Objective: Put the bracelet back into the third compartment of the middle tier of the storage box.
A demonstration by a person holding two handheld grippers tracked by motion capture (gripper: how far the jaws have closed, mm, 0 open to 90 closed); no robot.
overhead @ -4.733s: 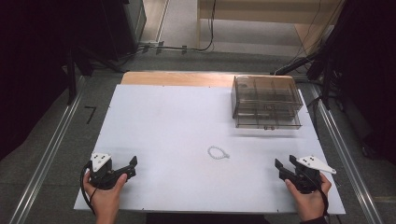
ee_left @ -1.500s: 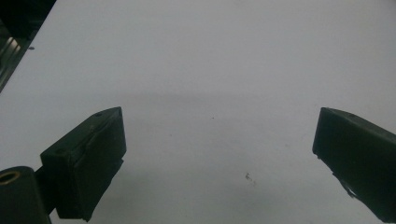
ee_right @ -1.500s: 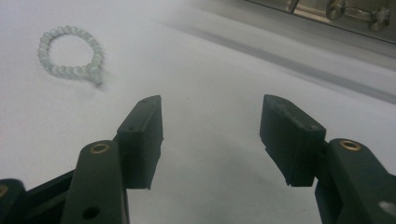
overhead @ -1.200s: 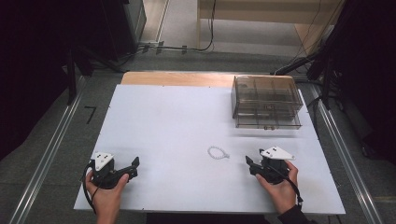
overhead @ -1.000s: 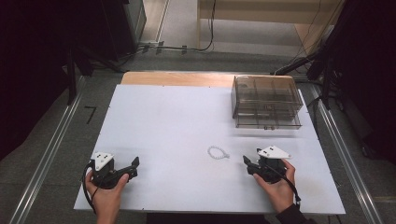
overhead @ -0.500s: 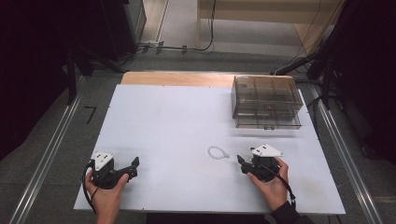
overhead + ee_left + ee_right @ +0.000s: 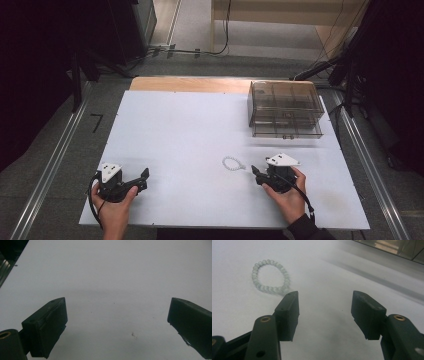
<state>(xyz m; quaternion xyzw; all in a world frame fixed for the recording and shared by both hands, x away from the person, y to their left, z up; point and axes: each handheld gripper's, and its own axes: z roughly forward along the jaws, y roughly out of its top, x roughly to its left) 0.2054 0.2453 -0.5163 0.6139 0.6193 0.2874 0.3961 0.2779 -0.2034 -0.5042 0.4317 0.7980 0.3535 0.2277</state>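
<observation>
A small bracelet of pale beads (image 7: 233, 163) lies flat on the white table (image 7: 200, 135), right of centre. In the right gripper view the bracelet (image 7: 270, 276) sits just beyond the left jaw's tip. My right gripper (image 7: 256, 174) is held low, close to the bracelet's right side, open with nothing between its jaws (image 7: 324, 305). My left gripper (image 7: 143, 178) rests near the table's front left corner, open wide over bare table (image 7: 116, 315).
A clear smoky plastic drawer box (image 7: 285, 108) stands at the table's back right. A wooden strip (image 7: 190, 84) runs along the far edge. Metal rails (image 7: 50, 165) flank the table on both sides, over a grey floor.
My right gripper has slid leftward from the front right corner to just beside the bracelet. The left gripper and the bracelet have stayed put.
</observation>
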